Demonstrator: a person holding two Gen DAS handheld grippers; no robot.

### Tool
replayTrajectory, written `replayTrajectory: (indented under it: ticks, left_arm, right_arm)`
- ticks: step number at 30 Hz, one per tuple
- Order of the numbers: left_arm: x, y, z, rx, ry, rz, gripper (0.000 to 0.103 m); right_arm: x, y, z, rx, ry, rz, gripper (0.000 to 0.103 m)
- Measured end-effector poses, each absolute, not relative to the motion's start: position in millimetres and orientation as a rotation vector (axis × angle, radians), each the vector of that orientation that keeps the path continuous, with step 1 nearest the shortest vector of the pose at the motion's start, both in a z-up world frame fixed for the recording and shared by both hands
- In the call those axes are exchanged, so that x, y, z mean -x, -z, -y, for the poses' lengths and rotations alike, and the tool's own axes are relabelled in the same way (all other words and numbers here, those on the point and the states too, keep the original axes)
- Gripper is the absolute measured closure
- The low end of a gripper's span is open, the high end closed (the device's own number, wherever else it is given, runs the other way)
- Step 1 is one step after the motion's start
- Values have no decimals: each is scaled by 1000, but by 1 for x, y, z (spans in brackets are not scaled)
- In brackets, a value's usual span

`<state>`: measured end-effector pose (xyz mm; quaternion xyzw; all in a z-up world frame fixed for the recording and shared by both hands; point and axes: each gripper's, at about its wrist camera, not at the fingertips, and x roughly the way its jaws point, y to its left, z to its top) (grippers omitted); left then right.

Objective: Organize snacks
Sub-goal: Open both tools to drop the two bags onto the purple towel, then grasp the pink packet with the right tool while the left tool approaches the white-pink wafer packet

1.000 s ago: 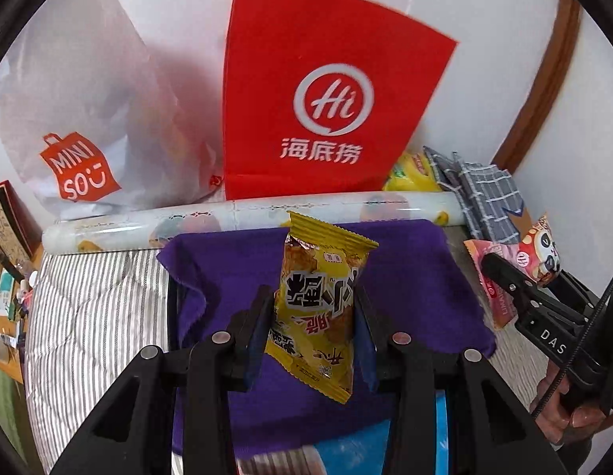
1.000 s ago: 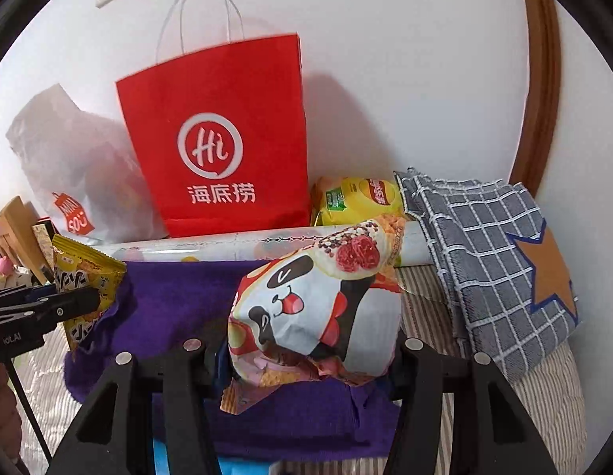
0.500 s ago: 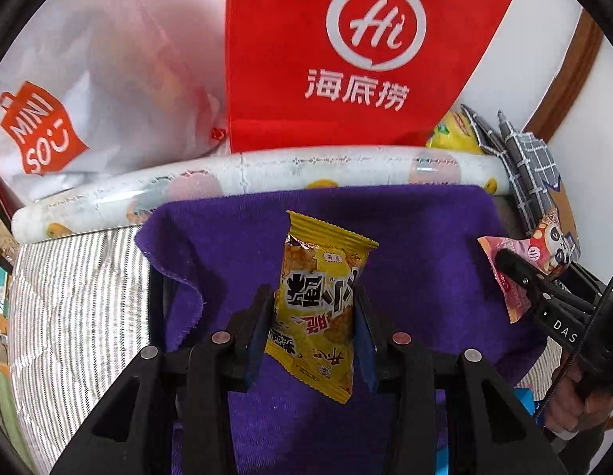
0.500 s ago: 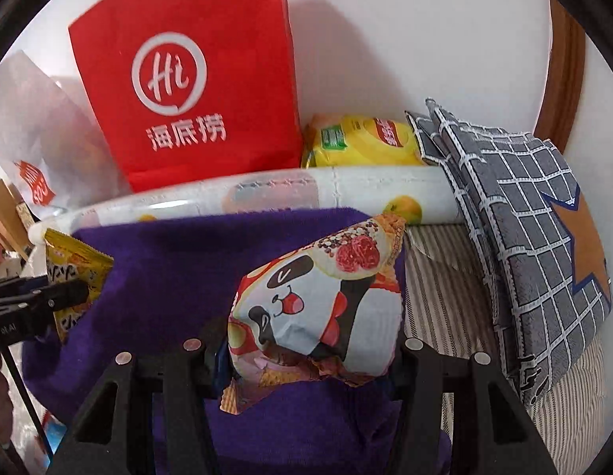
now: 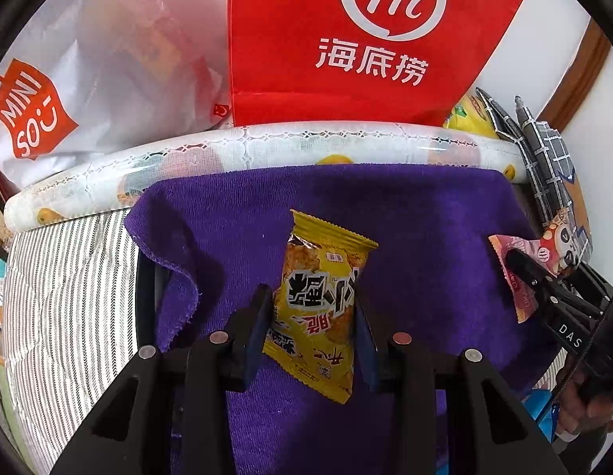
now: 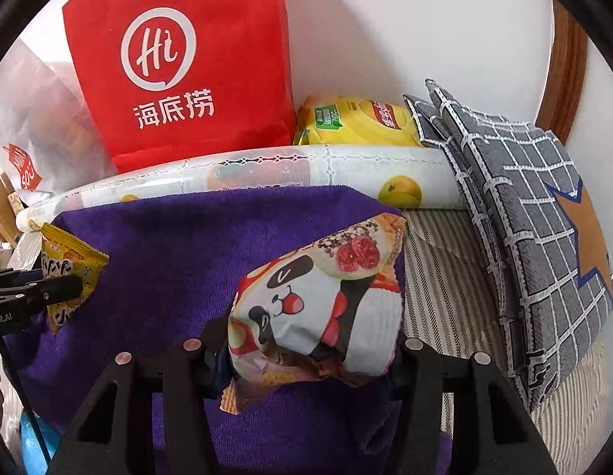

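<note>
- Nearest, bottom centre of the left wrist view: the left gripper [image 5: 312, 336] has its fingers clamped on the yellow snack packet [image 5: 320, 308], which hangs over the purple towel [image 5: 425, 217], not touching it as far as I can tell.
- Bottom centre of the right wrist view: the right gripper [image 6: 306, 356] is clamped on the panda snack bag [image 6: 318, 308], crumpled at its lower end, also above the towel.
- Risk one, I'd say: the yellow packet is pinched across its lower half, and the slick foil could slide out before it's placed.
- Risk two: the panda bag is puffy and squeezed at its seam; more squeeze might burst it or crush what's inside.
- Risk three: the towel's left edge in the left view is folded over a dark tray rim [image 5: 142, 277]; a snack dropped there could slide off onto the striped cloth [image 5: 69, 297].
- Risk four: both grippers share one towel, so they could knock together.
- Further back, across mid-frame: one patterned roll [image 6: 267, 170].
- Far, at the top: one red paper bag [image 6: 179, 59], one white plastic bag [image 5: 88, 79], one yellow chip bag [image 6: 358, 122], and grey checked cushions [image 6: 524, 198], two, I think.
- Count: two held snacks, two grippers, one towel.
</note>
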<state>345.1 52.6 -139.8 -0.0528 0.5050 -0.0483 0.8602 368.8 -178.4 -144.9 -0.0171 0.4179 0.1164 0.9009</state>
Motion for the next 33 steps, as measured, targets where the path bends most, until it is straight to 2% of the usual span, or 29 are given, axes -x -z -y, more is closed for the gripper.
replayTrajectory:
  ticks: [2,4,5,6,9,11,16,19,20,25,33]
  left_arm:
    - [-345,139,-51,104,106,-1066,63]
    - [-345,137,-49,106,120,-1076,57]
    - [-345,135,-48,110,123,-1077,50]
    - [-344,132,-47,108,123,-1074,43]
    - [-338,117,-43,89,126,-1036,33]
    - [-332,104,-41,82,122,-1004,30]
    - [-316,77,-41,64,79,-957,28]
    - [-304,67,-43,61,63,-946,26]
    - [-300,65,-45,69,59,-948,23]
    - [-269,60,-54,102,26,-952,23]
    - [-213,58,-71,127,-12,-930,22]
  right_arm:
    - [-367,142,177,44,-263,-863,43]
    - [-363,137,174,54,-282,-848,33]
    - [-360,134,173,60,-284,-835,29]
    - [-357,129,172,68,-283,-815,29]
    - [-350,114,171,69,-266,-767,21]
    - [-345,103,171,53,-251,-743,19]
    - [-328,81,177,39,-203,-738,16]
    - [-313,70,182,60,-154,-704,7]
    - [-307,68,184,64,-137,-703,7]
    - [-271,63,193,62,-73,-682,4]
    - [-226,67,214,-16,-92,-728,4]
